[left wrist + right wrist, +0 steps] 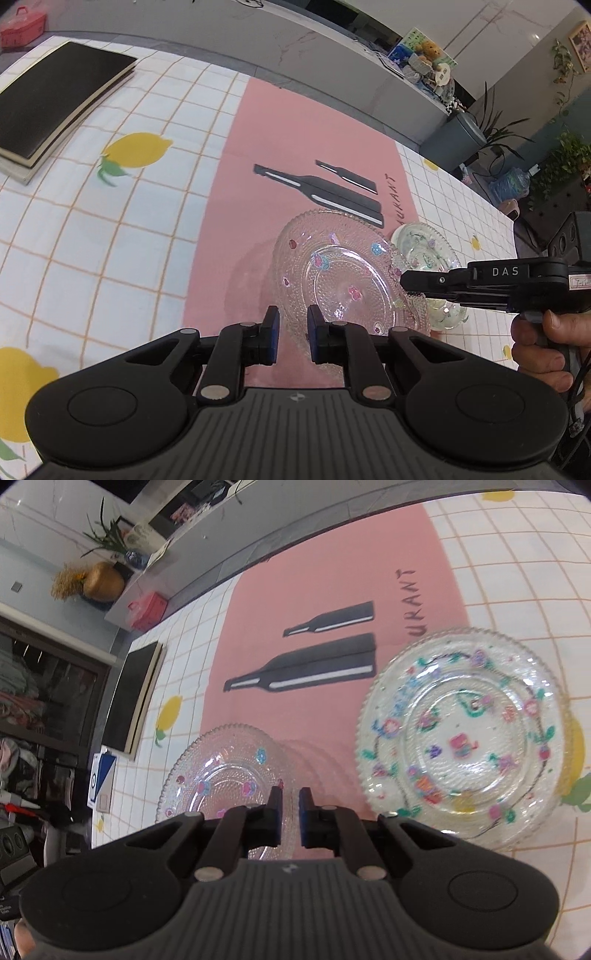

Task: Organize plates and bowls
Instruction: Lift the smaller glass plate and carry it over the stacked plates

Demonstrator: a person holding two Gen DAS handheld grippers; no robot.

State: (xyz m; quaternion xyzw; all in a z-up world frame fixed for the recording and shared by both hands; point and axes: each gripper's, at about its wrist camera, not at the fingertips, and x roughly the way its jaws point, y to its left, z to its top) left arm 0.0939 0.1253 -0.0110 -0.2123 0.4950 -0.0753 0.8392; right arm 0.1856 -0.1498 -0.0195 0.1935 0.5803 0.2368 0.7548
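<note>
From the left wrist: pinching the near rim of the small glass plate (343, 280) with the left gripper (291, 339), pads drawn in with glass between them, apparently closed on it. Clamped on the opposite rim by the right gripper (408, 282), carried in a hand (543, 347) at the right edge. Held clear of the pink mat (229, 184), judging by the faint shadow to its left, and tipped so the hollow face looks up and toward the camera, far rim higher. Being round, offers no long axis; only the line between the two grips, running near-left to far-right. Just behind it, resting on the cloth, a second glass dish (424, 247). Could slip: smooth beaded glass, thin edge holds, and any uneven pull or twist between the two hands would lever the rim out of one pair of pads. From the right wrist: right gripper (290, 812) shut tight on the plate's (221, 775) right-hand rim, glass showing in the slit between the pads; plate spread out to the left, face up, leaning a little. To the right, the second glass dish (461, 738), close, on the checked tablecloth (517, 572). Could clink or chip if swung across carelessly and lowered rim-first rather than flat.
</note>
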